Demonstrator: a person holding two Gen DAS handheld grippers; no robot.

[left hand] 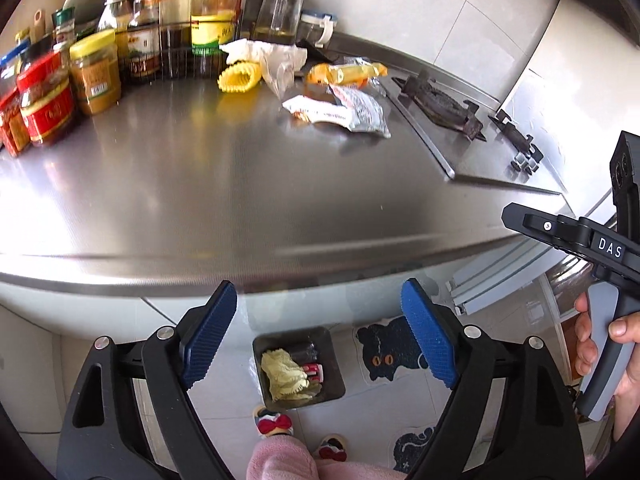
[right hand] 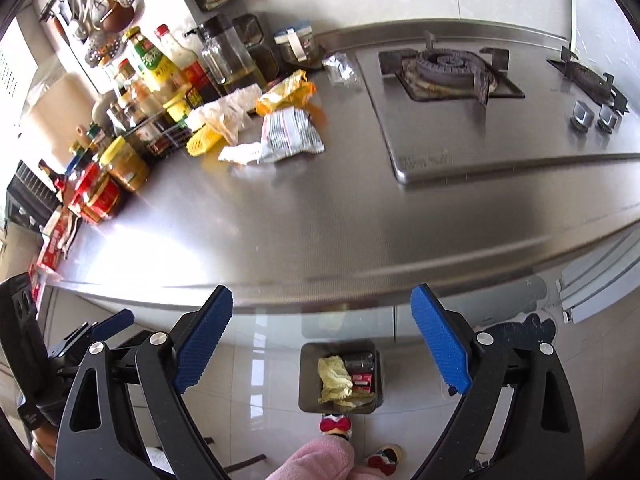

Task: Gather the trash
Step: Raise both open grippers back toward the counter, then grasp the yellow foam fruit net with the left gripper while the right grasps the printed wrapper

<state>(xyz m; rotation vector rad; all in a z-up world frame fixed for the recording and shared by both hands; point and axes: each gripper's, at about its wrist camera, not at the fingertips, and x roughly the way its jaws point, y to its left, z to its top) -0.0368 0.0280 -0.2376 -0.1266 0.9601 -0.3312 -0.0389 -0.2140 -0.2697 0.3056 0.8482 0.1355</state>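
Trash lies at the back of the steel counter (left hand: 240,184): a silver snack wrapper (left hand: 360,110), a small white wrapper (left hand: 316,110), an orange-yellow wrapper (left hand: 344,73), a yellow ribbed piece (left hand: 238,75) and a crumpled white bag (left hand: 268,54). The right wrist view shows the silver wrapper (right hand: 290,132), orange wrapper (right hand: 286,94) and yellow piece (right hand: 204,140). A grey trash bin (left hand: 298,364) on the floor holds yellowish paper and a red pack; it also shows in the right wrist view (right hand: 340,378). My left gripper (left hand: 318,336) and right gripper (right hand: 322,344) are open and empty, above the bin, in front of the counter edge.
Sauce jars and bottles (left hand: 96,72) crowd the counter's back left. A gas hob (right hand: 448,72) sits on the right. The right gripper's body and hand (left hand: 600,280) are at the left view's right edge. Slippered feet (right hand: 336,428) and a cat mat (left hand: 388,356) are on the floor.
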